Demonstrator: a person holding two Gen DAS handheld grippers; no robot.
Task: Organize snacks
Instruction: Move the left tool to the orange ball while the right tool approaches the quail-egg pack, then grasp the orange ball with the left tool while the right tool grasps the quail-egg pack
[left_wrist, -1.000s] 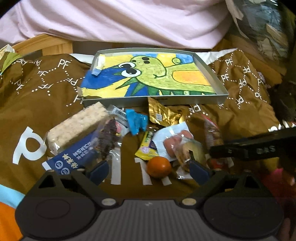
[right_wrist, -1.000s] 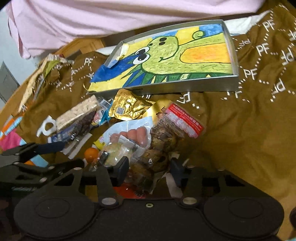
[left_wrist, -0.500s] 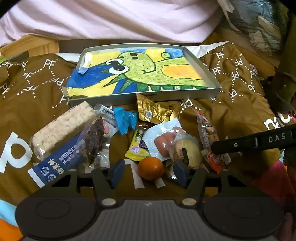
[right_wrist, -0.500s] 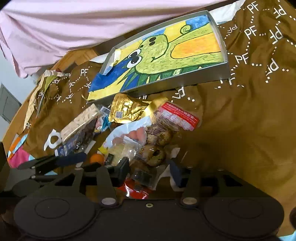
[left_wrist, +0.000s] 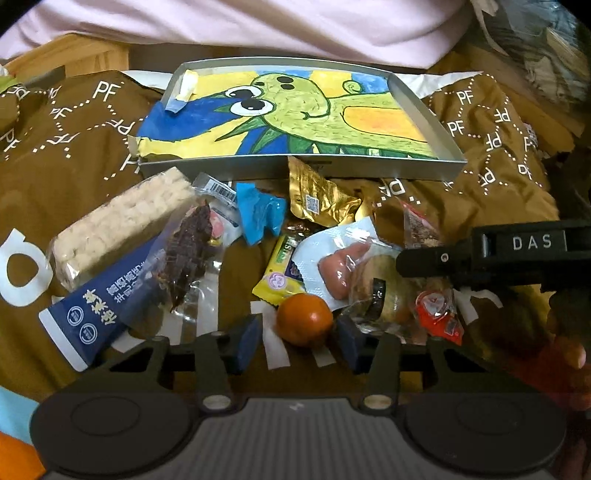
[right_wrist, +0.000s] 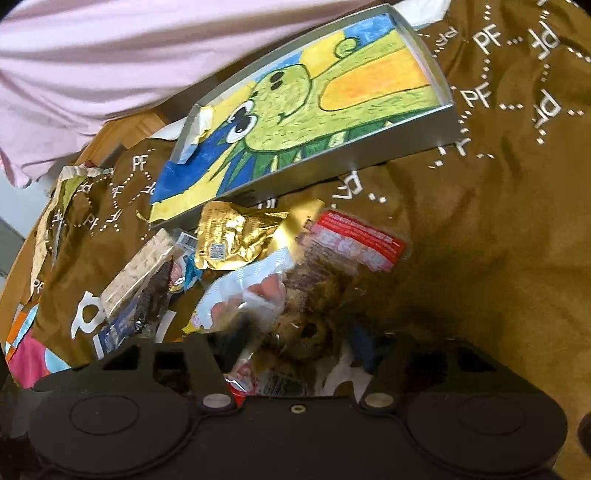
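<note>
We have a heap of snacks on the brown cloth (left_wrist: 480, 192) just on the near side of the tray (left_wrist: 295, 168), which has a dinosaur drawing lining its floor and looks free of snacks. Our judgement is that the step in hand is picking pieces out of the heap to move them into that tray.

The left gripper (left_wrist: 299, 341) has its jaws standing apart, one on either side of the orange (left_wrist: 304, 319), which sits at the near edge of the heap. The jaws do not look pressed against it yet. To do this well we should centre the fruit between the jaws, close slowly on its widest part, and keep clear of the yellow packet (left_wrist: 279, 275) and the sausage packet (left_wrist: 332, 258) lying just behind it.

The right gripper (right_wrist: 301, 352) straddles the clear bag of cookies (right_wrist: 314, 314) with the red label, on the right of the heap. That view is smeared, so we cannot tell whether the jaws have closed on the bag. Loose film slips, so we should grip across the cookies, not just the wrapper, and lift straight up, as the sausage packet overlaps its left side and could be dragged along.

To the left lie the rice cracker pack (left_wrist: 122, 225), the dark jerky packet (left_wrist: 188, 258) and a blue wrapper (left_wrist: 258, 214); the gold pouch (left_wrist: 317, 195) touches the tray's near wall.
</note>
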